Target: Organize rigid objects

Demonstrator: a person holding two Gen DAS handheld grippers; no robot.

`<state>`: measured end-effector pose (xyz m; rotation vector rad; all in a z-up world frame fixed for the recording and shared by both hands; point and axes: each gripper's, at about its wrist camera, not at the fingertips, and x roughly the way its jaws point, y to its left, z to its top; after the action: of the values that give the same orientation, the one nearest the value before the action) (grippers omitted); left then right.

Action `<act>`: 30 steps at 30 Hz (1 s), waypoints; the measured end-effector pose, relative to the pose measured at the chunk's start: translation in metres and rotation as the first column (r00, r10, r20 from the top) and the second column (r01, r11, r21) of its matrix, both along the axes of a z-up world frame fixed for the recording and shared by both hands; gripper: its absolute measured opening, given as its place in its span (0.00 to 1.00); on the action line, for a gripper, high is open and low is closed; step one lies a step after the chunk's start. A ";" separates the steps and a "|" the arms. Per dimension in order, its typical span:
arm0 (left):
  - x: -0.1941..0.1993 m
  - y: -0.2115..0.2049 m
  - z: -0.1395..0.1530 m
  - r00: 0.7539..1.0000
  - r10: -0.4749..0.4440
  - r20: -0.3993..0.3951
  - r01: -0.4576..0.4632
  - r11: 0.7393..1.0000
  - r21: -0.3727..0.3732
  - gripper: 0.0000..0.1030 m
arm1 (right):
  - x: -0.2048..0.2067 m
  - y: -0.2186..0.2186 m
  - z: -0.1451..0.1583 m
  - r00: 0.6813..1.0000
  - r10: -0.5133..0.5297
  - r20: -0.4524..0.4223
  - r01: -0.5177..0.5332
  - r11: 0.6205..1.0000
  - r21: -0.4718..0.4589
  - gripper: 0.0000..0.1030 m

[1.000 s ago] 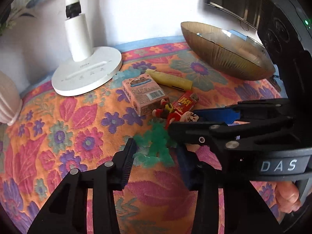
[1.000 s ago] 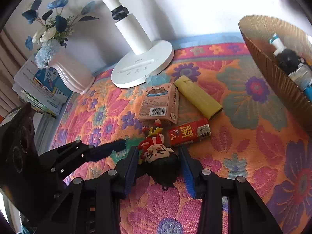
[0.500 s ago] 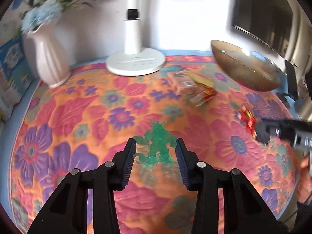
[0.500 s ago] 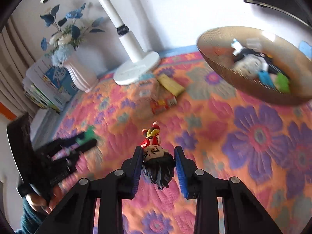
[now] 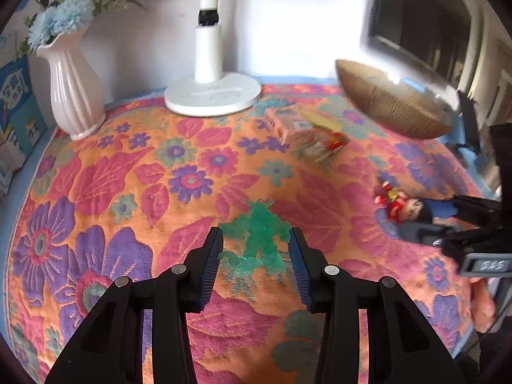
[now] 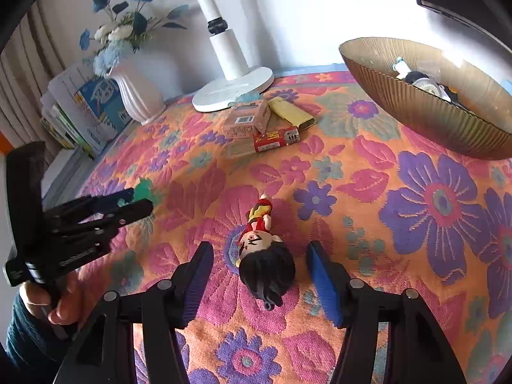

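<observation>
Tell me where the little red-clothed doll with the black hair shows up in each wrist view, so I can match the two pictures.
Left wrist view: the doll lies at the right edge, at the tips of the right gripper.
Right wrist view: the doll lies at lower centre, on the cloth between the open jaws of the right gripper, touching neither.
Shared landmark: the white lamp base at the back.
</observation>
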<state>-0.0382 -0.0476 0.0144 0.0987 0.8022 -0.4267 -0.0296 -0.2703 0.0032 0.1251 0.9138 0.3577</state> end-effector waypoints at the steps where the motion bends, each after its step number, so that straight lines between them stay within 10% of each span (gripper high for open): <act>1: -0.001 0.001 0.001 1.000 0.006 0.008 -0.006 1.000 -0.005 0.38 | 0.000 0.003 0.000 1.000 0.003 0.004 -0.003 1.000 -0.018 0.59; 21: 0.001 -0.003 0.006 1.000 -0.005 -0.030 0.006 1.000 0.022 0.38 | -0.008 0.011 0.009 0.999 0.012 0.032 -0.010 0.998 -0.068 0.30; 30: 0.014 -0.038 0.085 0.992 -0.080 0.097 0.084 0.996 -0.035 0.38 | -0.008 -0.052 0.084 0.981 -0.120 0.151 0.123 0.992 -0.011 0.30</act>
<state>-0.0244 -0.0859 0.0994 0.1153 0.6975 -0.5114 -0.0381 -0.3218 0.0871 0.1324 0.7567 0.2409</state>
